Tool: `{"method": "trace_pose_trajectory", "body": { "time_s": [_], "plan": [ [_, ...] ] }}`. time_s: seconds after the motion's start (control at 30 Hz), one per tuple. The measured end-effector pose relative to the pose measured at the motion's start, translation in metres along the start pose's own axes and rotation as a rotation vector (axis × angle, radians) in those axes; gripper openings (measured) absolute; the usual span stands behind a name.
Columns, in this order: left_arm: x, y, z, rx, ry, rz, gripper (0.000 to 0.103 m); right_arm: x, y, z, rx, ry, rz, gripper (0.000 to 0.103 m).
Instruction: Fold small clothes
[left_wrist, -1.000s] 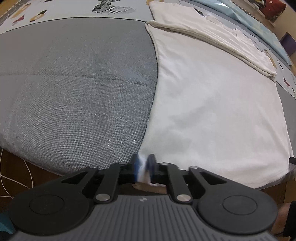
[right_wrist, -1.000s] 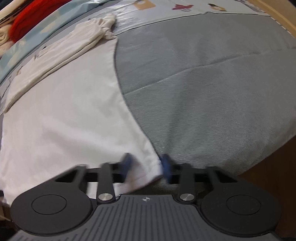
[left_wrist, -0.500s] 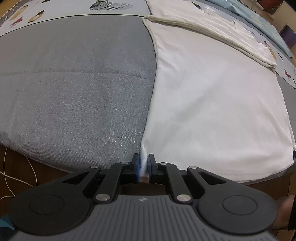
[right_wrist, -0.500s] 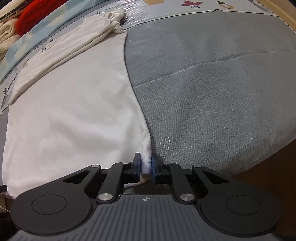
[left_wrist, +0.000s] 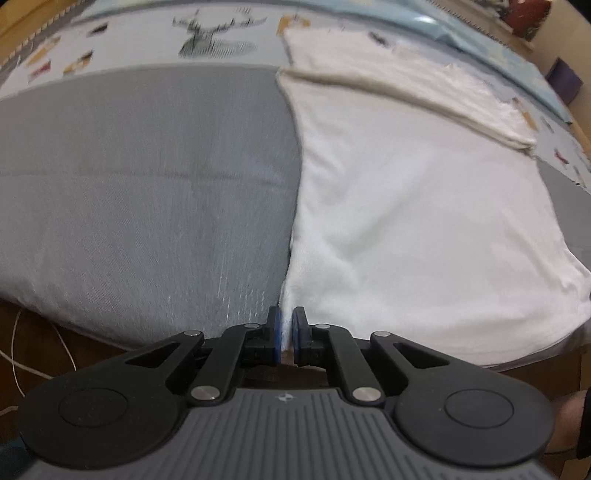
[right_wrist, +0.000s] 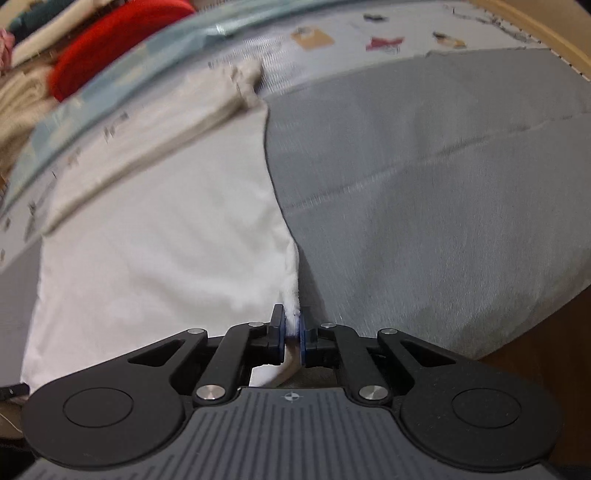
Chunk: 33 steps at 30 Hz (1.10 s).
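A white garment (left_wrist: 413, 221) lies spread on a grey mat (left_wrist: 147, 192), its far part folded over into a thick band (left_wrist: 406, 88). My left gripper (left_wrist: 285, 332) is shut on the garment's near left corner. In the right wrist view the same white garment (right_wrist: 166, 243) lies to the left of the grey mat (right_wrist: 424, 192). My right gripper (right_wrist: 291, 338) is shut on its near right corner, with white cloth pinched between the blue pads.
A pale printed sheet (left_wrist: 147, 33) lies beyond the mat. A red garment (right_wrist: 118, 40) and beige folded clothes (right_wrist: 22, 99) are piled at the far left in the right wrist view. The wooden floor (right_wrist: 535, 362) shows below the mat's near edge. A white cable (left_wrist: 22, 354) lies on the floor.
The right gripper closed on the garment's corner a second ago. Both grippers have since lifted slightly with their corners, and the cloth edges rise toward the jaws.
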<state>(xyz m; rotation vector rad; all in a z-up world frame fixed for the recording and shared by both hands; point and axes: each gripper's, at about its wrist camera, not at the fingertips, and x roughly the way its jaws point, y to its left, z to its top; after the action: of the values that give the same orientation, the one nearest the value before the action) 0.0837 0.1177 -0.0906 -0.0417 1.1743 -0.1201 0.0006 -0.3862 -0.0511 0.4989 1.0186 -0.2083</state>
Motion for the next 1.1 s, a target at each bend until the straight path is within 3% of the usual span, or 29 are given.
{"method": "trace_pose_trajectory", "body": {
  "time_s": [0.27,0.53,0.63,0.73,0.83,1.1],
  "plan": [
    [-0.078,-0.001,0.012,0.088,-0.120,-0.077,0.005,-0.071,-0.005,0.019,0.063,-0.120,0.120,0.006],
    [-0.180,0.022,-0.024,0.160,-0.199,-0.166,0.005,-0.165,-0.020,0.002,0.030,-0.145,0.229,0.006],
    [-0.200,0.029,-0.032,0.157,-0.214,-0.192,0.005,-0.193,-0.024,-0.006,0.011,-0.158,0.260,0.006],
    [-0.192,0.028,-0.022,0.145,-0.227,-0.190,0.005,-0.190,-0.021,0.000,0.005,-0.159,0.262,0.006],
    [-0.159,0.027,0.009,0.120,-0.227,-0.170,0.005,-0.161,-0.013,0.022,0.003,-0.155,0.222,0.006],
    [-0.020,0.027,0.132,0.077,-0.182,-0.077,0.005,-0.028,0.024,0.122,-0.050,-0.135,0.109,0.006]
  ]
}}
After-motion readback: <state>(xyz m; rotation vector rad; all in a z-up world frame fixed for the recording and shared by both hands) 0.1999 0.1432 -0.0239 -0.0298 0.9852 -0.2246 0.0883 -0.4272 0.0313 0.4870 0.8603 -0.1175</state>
